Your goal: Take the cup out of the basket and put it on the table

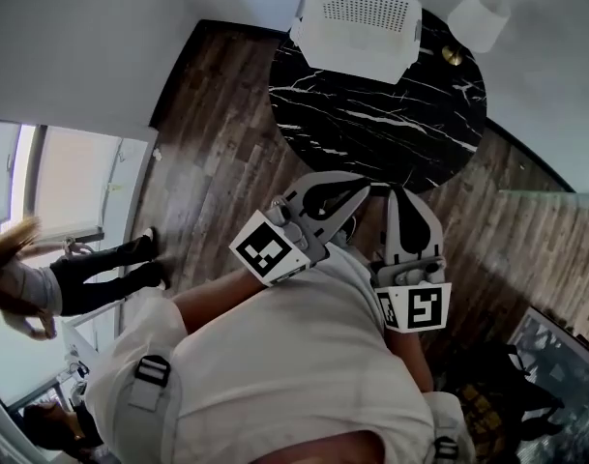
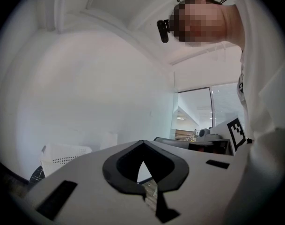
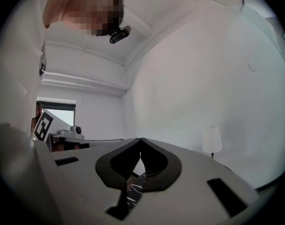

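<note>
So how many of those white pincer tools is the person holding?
2. The left gripper is held out in front of the person, pointing toward the black table. The right gripper is close beside it. Both have their jaws together and empty. None seem hidden.

Softly and evenly lit by daylight from the window (image 1: 81, 187) at far left, with pale glare on the wooden floor (image 1: 199, 158) beside it, heavy fisheye bending, black vignetted corners and blurred nearest surfaces in both gripper views.

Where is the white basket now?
In the head view, the white basket stands on the far edge of the black table, left of a white lamp.
</note>
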Demonstrator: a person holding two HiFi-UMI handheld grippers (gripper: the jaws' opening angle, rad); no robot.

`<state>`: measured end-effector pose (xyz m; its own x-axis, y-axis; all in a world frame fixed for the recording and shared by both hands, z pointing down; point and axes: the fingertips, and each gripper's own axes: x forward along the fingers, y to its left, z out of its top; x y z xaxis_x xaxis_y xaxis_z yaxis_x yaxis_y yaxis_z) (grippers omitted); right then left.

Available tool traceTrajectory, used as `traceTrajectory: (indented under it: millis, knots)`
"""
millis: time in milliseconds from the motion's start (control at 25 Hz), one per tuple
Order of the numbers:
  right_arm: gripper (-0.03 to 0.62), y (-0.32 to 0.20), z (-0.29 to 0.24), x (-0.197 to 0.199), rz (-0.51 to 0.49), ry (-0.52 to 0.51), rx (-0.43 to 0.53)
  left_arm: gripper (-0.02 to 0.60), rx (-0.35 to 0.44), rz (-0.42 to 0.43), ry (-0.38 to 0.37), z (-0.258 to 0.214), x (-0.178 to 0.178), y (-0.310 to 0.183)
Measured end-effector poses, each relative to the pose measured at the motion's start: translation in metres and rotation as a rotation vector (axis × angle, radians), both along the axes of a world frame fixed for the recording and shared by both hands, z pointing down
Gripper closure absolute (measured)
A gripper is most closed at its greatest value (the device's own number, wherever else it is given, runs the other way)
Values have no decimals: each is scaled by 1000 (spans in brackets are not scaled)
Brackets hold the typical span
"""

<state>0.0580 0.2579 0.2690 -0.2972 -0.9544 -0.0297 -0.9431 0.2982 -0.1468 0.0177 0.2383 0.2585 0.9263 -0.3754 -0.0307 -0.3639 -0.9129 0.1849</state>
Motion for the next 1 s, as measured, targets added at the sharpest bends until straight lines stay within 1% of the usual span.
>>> traceTrajectory:
  millis: [200, 400, 560, 800, 1000]
  knots:
    - [586, -16, 2, 1, -23, 4, -8, 575, 0, -19, 6, 0, 1, -14]
    - [586, -45, 4, -11, -54, 14, -16, 575, -7, -55, 20, 0, -11, -44]
    - [586, -81, 4, -28, -81, 34, -25, 575, -22, -80, 36, 3, -26, -81]
    - [586, -153, -2, -62, -119, 80, -37, 575, -16, -112, 86, -6, -61, -152]
    - [586, -205, -2, -90, -125, 102, -61, 575, -46, -112, 86, -2, -89, -208]
